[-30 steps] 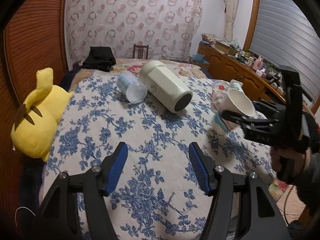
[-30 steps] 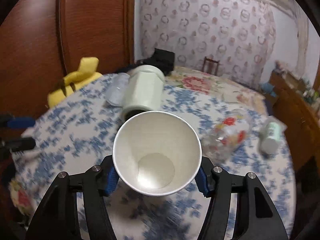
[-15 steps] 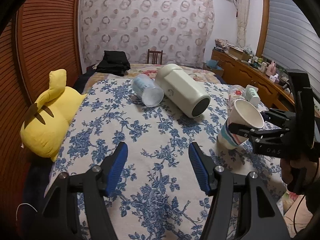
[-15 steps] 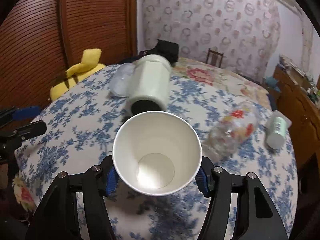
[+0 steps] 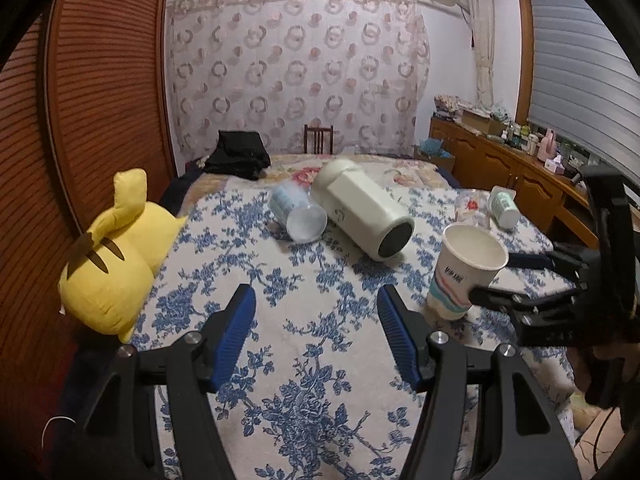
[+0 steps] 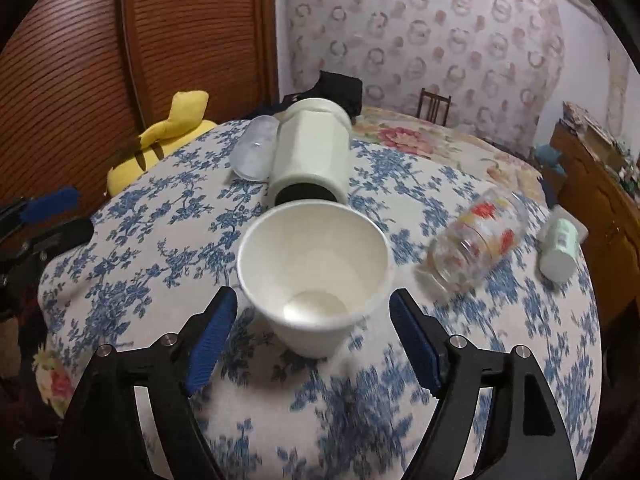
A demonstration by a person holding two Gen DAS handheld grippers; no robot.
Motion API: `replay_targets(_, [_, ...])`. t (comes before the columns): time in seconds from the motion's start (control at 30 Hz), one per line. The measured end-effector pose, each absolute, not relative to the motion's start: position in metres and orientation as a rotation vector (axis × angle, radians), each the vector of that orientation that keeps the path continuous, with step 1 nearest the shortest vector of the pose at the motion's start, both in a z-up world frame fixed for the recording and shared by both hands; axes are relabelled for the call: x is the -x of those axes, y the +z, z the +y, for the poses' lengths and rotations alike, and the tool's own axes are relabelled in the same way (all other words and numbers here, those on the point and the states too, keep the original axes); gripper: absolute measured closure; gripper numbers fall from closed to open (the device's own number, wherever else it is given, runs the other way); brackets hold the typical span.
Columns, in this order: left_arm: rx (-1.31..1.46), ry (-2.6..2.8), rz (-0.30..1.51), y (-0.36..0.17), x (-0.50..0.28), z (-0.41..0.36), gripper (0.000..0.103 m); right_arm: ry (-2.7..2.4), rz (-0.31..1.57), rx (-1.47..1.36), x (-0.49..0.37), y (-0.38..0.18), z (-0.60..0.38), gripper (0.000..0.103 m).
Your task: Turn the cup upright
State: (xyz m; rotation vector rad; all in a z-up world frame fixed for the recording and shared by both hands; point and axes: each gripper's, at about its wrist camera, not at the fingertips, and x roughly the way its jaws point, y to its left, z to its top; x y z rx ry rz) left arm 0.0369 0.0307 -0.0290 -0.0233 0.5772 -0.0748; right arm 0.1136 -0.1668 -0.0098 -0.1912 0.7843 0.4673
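Note:
A white paper cup (image 6: 314, 280) stands upright on the blue-flowered tablecloth (image 6: 152, 248), mouth up and empty. My right gripper (image 6: 312, 340) is open, its blue pads on either side of the cup's lower part with a gap to each. In the left wrist view the same cup (image 5: 466, 270) stands at the right with striped print, the right gripper (image 5: 508, 278) around it. My left gripper (image 5: 316, 332) is open and empty over the near middle of the table.
A large white jug (image 5: 362, 214) and a clear plastic cup (image 5: 298, 216) lie on their sides at the back. A printed glass jar (image 6: 478, 246) and a small white-green bottle (image 6: 560, 250) lie at the right. A yellow plush toy (image 5: 116, 264) sits at the left edge.
The right gripper has brought the cup down onto the cloth and opened; its pads have come off the cup's sides. The left gripper has stayed open and tilted upward a little.

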Motion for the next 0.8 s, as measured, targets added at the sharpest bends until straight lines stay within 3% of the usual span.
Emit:
replay_targets(0.47, [-0.009,-0.013,0.480,0.000,-0.007,-0.001,0.040,0.307,0.530,0.026,-0.030,0.043,-0.239,0.022])
replay_targets(0.8, [0.008,-0.012,0.454,0.003,0.003,-0.003,0.039,0.269,0.467,-0.013,-0.010,0.049,-0.250,0.022])
